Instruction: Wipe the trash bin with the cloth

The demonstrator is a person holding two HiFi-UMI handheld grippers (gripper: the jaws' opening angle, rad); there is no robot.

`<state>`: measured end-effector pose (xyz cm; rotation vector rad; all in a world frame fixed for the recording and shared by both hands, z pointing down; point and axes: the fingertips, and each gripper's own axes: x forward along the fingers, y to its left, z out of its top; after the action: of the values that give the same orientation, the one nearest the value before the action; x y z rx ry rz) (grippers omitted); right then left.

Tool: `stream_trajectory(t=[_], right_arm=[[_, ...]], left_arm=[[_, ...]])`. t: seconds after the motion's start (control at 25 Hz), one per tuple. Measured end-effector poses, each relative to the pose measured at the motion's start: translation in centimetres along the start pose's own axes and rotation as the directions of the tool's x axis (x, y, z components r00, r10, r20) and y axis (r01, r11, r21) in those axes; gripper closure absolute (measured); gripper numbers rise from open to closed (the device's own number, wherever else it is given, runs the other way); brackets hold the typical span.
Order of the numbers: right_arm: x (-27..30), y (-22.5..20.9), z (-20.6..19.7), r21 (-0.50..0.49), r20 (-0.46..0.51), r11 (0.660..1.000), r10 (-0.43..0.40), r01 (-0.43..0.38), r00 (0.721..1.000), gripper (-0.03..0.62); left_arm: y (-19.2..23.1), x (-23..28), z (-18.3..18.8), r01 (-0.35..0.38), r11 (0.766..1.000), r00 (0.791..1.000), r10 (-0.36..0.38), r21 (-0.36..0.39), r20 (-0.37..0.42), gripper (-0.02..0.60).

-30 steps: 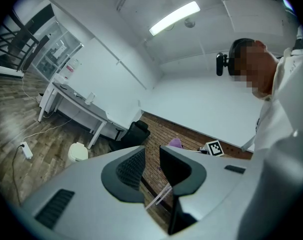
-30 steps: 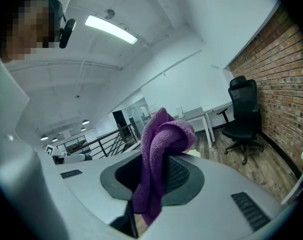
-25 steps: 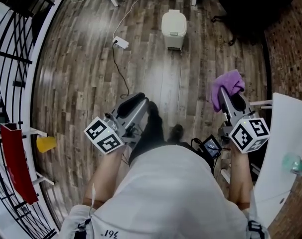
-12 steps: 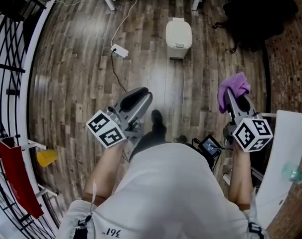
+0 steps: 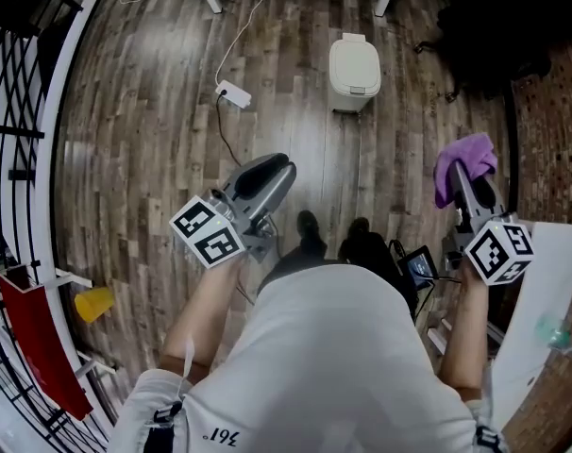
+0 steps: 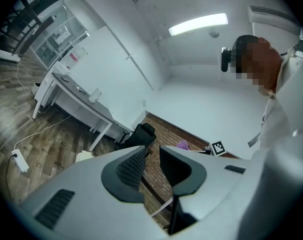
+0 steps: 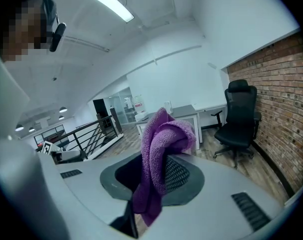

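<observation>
The person's white-shirted torso [image 5: 333, 366] hides the floor beneath it. The trash bin [image 5: 354, 64] stands well ahead on the floor, untouched. The left gripper [image 5: 275, 168] is empty, its 2 jaws slightly apart. The right gripper [image 5: 467, 179] clamps the purple cloth [image 5: 463, 161], which covers its tips.

L tongs [image 6: 151, 153] slightly apart, empty; R tongs [image 7: 156, 171] pinching cloth [image 7: 164, 136]

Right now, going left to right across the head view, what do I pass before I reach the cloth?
In order: yellow cup → left hand-held gripper → trash bin → purple cloth.
</observation>
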<state>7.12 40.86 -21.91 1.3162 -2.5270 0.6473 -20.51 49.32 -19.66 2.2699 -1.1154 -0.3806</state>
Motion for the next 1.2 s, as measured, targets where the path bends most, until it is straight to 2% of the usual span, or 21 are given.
stream_trajectory(t=[0.12, 0.24, 0.52, 0.72, 1.0, 1.2], right_arm=[[1.3, -0.2, 0.7, 0.019, -0.001, 0.999, 0.037, -0.037, 0.999, 0.505], [3.4, -1.5, 1.4, -0.015, -0.011, 1.000, 0.022, -0.022, 1.000, 0.505], [9.8, -5.9, 2.7, 0.009, -0.018, 0.999, 0.033, -0.032, 0.999, 0.505], [15.7, -10.5, 4.0, 0.043, -0.062, 0.996, 0.079, -0.076, 0.995, 0.505], [23.6, -18.8, 7.4, 0.003, -0.178, 0.995, 0.097, -0.098, 0.979, 0.505], [28.8, -23.0, 8.2, -0.004, -0.252, 0.991, 0.126, -0.131, 0.959, 0.505]], left_arm=[[0.9, 0.8, 0.1, -0.004, 1.000, 1.000, 0.004, -0.010, -0.002, 0.489], [1.9, 2.1, 0.3, -0.011, 1.000, 1.000, 0.011, -0.013, -0.009, 0.489], [4.9, 6.4, 1.3, -0.059, 0.998, 0.998, 0.059, -0.001, -0.030, 0.489], [7.9, 12.5, 2.3, -0.106, 0.994, 0.994, 0.106, -0.016, -0.024, 0.489], [11.1, 23.9, 4.6, -0.151, 0.988, 0.988, 0.150, -0.014, -0.043, 0.489], [13.9, 29.5, 5.0, -0.209, 0.978, 0.976, 0.208, -0.012, -0.068, 0.489]])
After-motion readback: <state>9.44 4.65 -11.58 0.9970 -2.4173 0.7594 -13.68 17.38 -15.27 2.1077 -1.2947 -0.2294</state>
